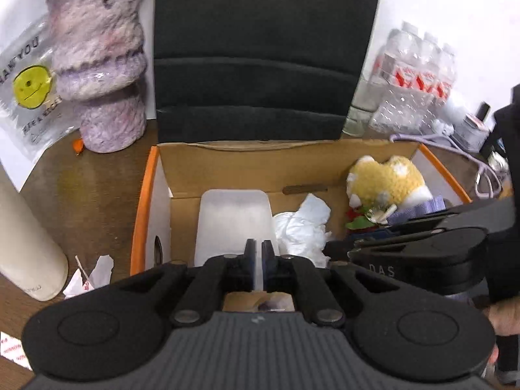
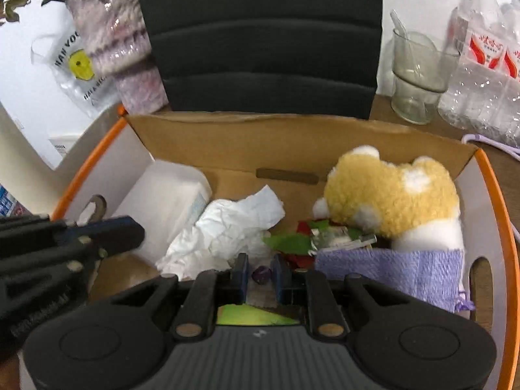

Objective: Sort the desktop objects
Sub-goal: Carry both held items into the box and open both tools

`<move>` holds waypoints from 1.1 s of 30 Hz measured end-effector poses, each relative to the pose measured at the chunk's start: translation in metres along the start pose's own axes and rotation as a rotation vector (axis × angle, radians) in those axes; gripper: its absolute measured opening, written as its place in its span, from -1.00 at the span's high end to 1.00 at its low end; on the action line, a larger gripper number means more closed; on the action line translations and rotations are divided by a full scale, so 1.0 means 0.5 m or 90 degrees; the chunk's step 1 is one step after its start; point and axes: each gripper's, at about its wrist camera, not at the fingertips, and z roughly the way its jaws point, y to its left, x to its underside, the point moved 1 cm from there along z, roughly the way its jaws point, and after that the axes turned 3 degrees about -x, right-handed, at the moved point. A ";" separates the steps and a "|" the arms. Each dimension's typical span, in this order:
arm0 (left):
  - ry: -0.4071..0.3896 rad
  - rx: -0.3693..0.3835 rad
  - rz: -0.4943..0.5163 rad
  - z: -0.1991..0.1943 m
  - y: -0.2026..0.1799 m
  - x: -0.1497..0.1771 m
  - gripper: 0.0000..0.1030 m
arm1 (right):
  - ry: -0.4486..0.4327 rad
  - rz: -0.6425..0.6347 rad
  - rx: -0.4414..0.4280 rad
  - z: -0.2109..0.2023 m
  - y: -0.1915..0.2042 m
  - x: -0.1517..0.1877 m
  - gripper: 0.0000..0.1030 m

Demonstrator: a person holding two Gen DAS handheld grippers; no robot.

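- Both grippers hang over the open cardboard box (image 2: pixel 227 143), the one with the orange rim, pointing down into it.
- Left gripper (image 1: pixel 259 252): jaws almost shut, just a thin slit between them. Nothing pinched in there as far as I can see. Straight ahead of its tips sits a translucent white plastic container (image 1: pixel 234 217) against the box's left wall.
- Right gripper (image 2: pixel 258 268): jaws a bit apart, narrow gap, and a small dark purple thing (image 2: pixel 261 274) shows in that gap. Can't tell if the pads touch it or if it's just lying on the box floor.
- Crumpled white tissue (image 2: pixel 227 230) is just ahead-left of the right gripper.
- The yellow plush toy (image 2: pixel 390 191) is ahead-right of it, in the far right corner.
- A lilac cloth (image 2: pixel 390 269) lies right beside the right gripper, below the plush.
- Some red and green leafy bits (image 2: pixel 292 243) lie between tissue and plush.
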 end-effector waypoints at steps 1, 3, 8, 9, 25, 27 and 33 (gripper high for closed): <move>0.002 0.003 -0.010 -0.003 0.002 -0.001 0.76 | -0.003 0.010 -0.005 -0.011 0.001 -0.003 0.34; 0.003 0.008 -0.027 -0.017 0.010 -0.005 0.57 | -0.015 0.032 -0.022 -0.044 -0.001 -0.009 0.01; -0.012 -0.008 -0.062 -0.097 0.025 -0.017 -0.09 | -0.030 0.008 0.009 -0.140 0.011 -0.010 -0.46; -0.015 -0.011 -0.071 -0.113 0.028 -0.015 -0.49 | -0.029 0.005 0.020 -0.157 0.006 -0.008 -0.68; -0.025 -0.137 -0.025 -0.249 -0.059 0.096 -1.00 | -0.077 0.062 0.069 -0.338 -0.058 0.168 -0.76; -0.084 -0.125 -0.036 -0.280 -0.069 0.109 -1.00 | -0.132 0.042 0.060 -0.360 -0.041 0.193 -0.76; -0.185 -0.123 -0.031 -0.335 -0.094 0.154 -1.00 | -0.239 -0.005 0.100 -0.384 0.002 0.251 -0.77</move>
